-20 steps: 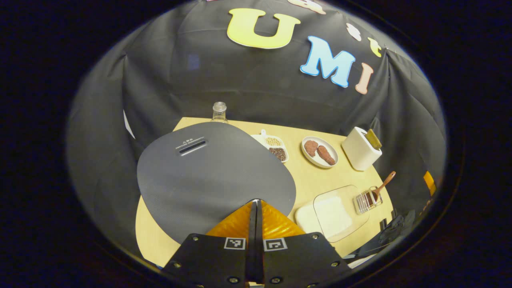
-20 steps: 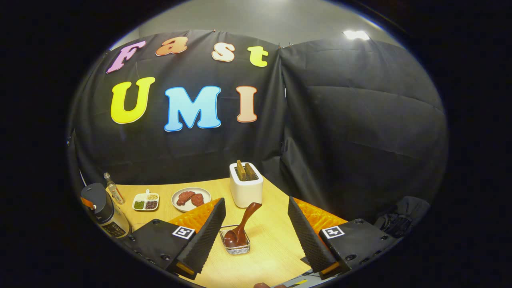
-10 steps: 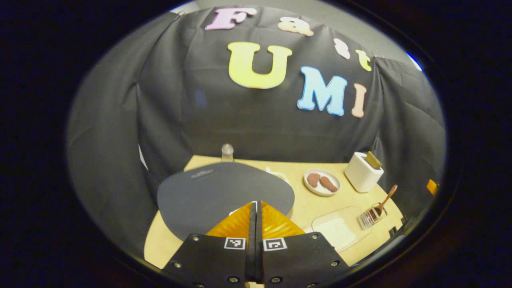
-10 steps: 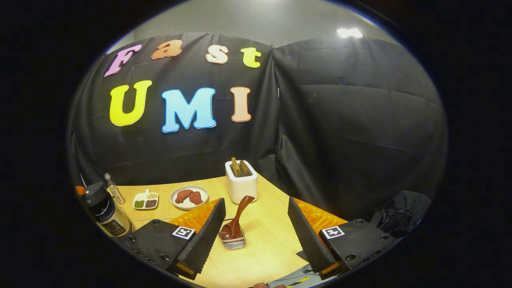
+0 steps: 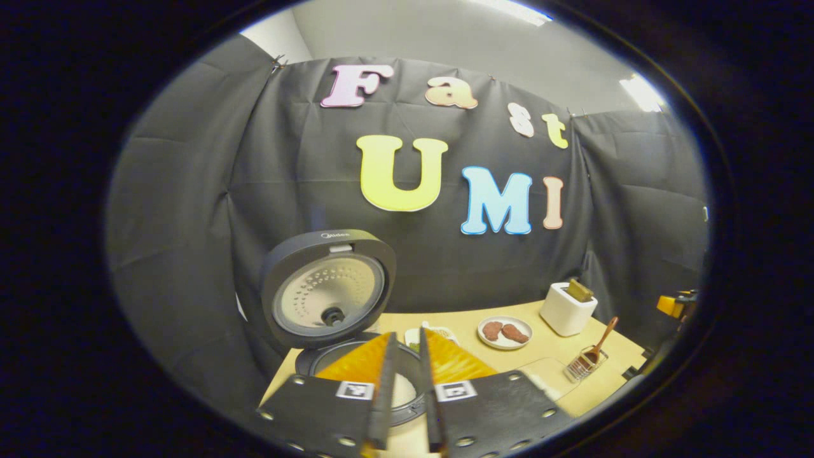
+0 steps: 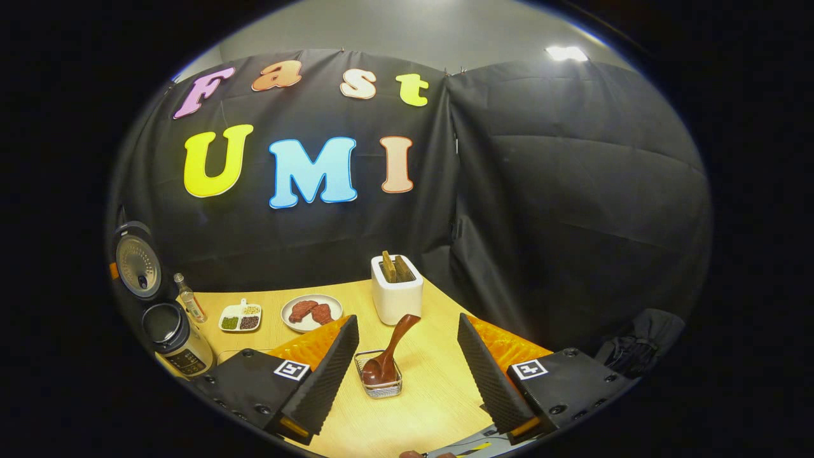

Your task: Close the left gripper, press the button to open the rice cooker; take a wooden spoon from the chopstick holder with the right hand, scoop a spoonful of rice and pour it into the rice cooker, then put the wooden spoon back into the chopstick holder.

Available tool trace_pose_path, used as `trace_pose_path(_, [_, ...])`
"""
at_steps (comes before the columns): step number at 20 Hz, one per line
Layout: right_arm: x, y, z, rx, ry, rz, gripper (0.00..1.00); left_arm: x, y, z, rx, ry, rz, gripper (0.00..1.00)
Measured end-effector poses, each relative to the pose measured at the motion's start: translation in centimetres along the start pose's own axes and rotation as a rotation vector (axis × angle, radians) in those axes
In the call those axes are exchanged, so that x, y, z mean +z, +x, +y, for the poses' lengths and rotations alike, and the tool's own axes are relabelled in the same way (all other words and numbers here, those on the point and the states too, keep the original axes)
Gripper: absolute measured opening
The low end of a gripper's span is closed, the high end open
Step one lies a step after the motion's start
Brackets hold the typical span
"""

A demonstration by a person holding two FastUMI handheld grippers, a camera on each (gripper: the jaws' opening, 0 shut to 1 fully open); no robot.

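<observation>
Right gripper (image 6: 407,356) gapes wide over wire chopstick holder (image 6: 379,383) holding 1 wooden spoon (image 6: 389,353); rice cooker (image 5: 331,318) lid up.

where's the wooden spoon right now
The wooden spoon stands bowl-down in the wire chopstick holder on the table, between the open right gripper fingers in the right gripper view, just in front of the white toaster.

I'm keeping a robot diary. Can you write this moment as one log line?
rice cooker: lid up | wooden spoon: in chopstick holder | left tongs: slightly open | right tongs: open, facing spoon
</observation>
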State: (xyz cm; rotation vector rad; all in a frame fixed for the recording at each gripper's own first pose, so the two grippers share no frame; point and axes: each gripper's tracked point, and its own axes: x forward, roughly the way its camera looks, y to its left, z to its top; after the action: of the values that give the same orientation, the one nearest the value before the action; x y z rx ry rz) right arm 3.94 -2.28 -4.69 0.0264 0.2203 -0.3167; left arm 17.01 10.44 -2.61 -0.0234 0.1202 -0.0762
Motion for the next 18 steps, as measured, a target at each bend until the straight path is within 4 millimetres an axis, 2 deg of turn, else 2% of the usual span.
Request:
trace_pose_path(2, [-0.1, 0.9, 0.3, 0.016, 0.007, 0.036, 0.99, -1.1, -0.8, -0.2, 0.005, 0.018, 0.007, 0.72])
trace_pose_path(3, [-0.2, 1.2, 0.5, 0.028, 0.008, 0.056, 0.96, -1.4, -0.2, 0.0, 0.020, 0.016, 0.012, 0.96])
trace_pose_path(7, [-1.1, 3.5, 0.8, 0.077, 0.019, 0.126, 0.99, -2.8, 0.9, -0.8, 0.038, -0.033, 0.049, 0.99])
trace_pose_path(10, [-3.1, 6.1, 1.2, 0.116, 0.040, 0.218, 0.99, -3.1, 1.5, -1.0, 0.077, -0.019, 0.077, 0.98])
trace_pose_path(11, [-3.6, 7.1, 1.4, 0.128, 0.046, 0.247, 0.96, -3.0, 1.6, -1.2, 0.080, -0.004, 0.083, 0.99])
trace_pose_path(12, [-4.0, 8.1, 1.3, 0.128, 0.054, 0.262, 0.99, -3.1, 1.7, -1.4, 0.084, 0.017, 0.091, 0.99])
trace_pose_path(13, [-4.1, 9.1, 1.2, 0.126, 0.069, 0.271, 0.95, -3.0, 1.9, -1.2, 0.097, 0.040, 0.097, 0.99])
trace_pose_path(14, [-4.3, 10.2, 1.3, 0.135, 0.089, 0.284, 0.99, -2.6, 2.1, -1.1, 0.113, 0.057, 0.100, 0.99])
trace_pose_path(18, [-8.3, 14.0, 1.7, 0.168, 0.165, 0.400, 0.98, -1.9, 2.1, -1.4, 0.141, 0.054, 0.117, 0.98])
